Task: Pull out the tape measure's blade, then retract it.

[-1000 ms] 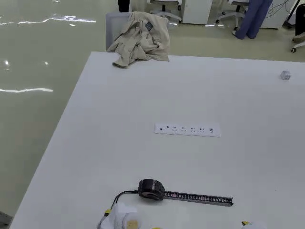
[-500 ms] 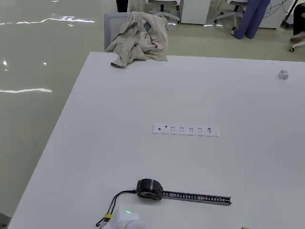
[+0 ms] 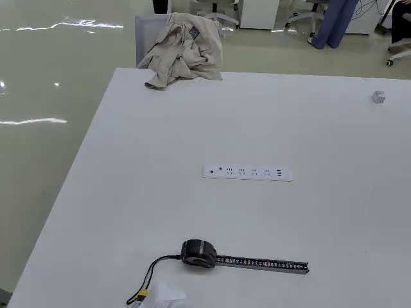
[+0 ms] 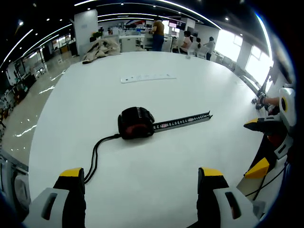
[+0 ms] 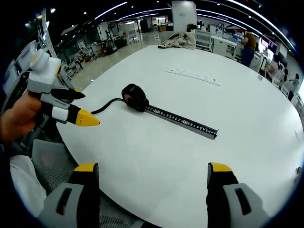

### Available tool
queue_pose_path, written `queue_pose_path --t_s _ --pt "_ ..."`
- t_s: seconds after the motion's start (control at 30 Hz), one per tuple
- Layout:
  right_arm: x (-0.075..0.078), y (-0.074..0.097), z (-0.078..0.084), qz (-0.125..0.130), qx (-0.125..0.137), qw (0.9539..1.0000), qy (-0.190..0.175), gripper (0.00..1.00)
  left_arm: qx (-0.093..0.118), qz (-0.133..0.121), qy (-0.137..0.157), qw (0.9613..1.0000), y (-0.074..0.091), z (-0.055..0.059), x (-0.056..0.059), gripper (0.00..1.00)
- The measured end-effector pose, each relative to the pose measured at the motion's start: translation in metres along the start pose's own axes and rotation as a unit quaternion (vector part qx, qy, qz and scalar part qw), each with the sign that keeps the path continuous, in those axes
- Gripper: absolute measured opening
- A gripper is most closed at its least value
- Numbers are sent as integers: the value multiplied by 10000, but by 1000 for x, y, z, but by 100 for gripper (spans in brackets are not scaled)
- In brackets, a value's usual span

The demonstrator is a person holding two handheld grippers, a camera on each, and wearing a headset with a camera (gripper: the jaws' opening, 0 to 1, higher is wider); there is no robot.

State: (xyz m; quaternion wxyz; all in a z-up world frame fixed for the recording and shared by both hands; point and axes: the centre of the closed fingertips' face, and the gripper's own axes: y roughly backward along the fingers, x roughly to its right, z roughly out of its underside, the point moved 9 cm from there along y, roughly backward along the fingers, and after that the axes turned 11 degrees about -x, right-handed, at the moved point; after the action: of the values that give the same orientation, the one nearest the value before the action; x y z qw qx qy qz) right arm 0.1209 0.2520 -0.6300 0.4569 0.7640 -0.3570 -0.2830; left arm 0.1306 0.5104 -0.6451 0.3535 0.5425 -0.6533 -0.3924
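White table: left gripper, right gripper gape empty, tape measure untouched.

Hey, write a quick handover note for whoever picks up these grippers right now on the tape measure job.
Grippers: the left hand-held gripper is open and empty, facing the tape measure. The right hand-held gripper is open and empty too.
Things: tape measure lies on the white table, its cord trailing toward the near edge, its blade lying flat, extended.
Done: blade pulled out.
Left: retract the blade.
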Motion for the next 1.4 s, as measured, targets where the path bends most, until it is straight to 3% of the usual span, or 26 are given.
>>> queue_pose_path --t_s 0.53,0.87,1.23,1.4 --pt "6 -1 4 128 -62 9998 -153 97 39 -89 53 9999 -1 -2 3 95" --pt "11 -2 0 227 31 9995 -230 95 34 -62 106 9999 -8 -4 5 94" --pt "20 -7 -7 347 75 9990 -269 92 76 -126 254 9996 -23 -15 2 92" --pt "22 -15 -9 352 28 9992 -168 90 221 -133 349 9991 -28 -24 0 91"
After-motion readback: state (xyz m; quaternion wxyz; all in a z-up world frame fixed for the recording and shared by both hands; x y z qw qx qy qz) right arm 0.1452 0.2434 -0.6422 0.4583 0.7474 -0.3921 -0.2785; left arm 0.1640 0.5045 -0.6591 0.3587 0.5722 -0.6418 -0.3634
